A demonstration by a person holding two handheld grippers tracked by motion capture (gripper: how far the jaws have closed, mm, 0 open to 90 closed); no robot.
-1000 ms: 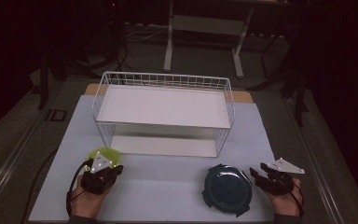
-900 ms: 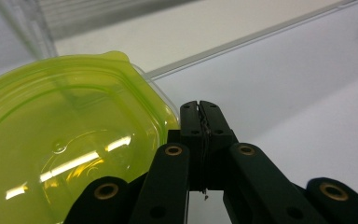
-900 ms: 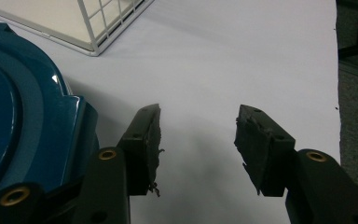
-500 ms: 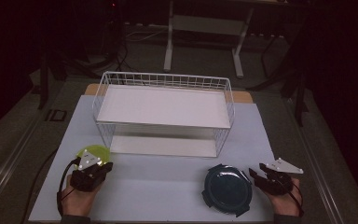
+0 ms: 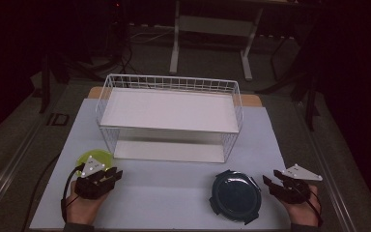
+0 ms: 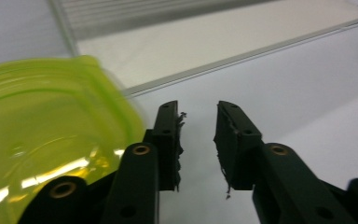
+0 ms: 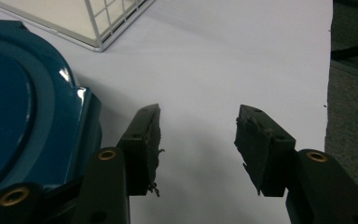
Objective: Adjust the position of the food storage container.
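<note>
Left tool [image 6: 198, 140] empty beside green lid [image 6: 42, 140]

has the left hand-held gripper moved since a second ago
Yes. The left hand-held gripper has slid back toward the near table edge, off the yellow-green lid and farther from the wire basket; its jaws have just opened, with nothing between them.

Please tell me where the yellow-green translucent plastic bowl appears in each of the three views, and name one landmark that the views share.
High view: the yellow-green translucent plastic bowl lies at lower left on the table, just behind the left gripper.
Left gripper view: the bowl takes up the left half, beside the left jaw, not between the jaws.
Right gripper view: a dark blue lid lies at left there instead.
Shared landmark: the white wire basket.
</note>
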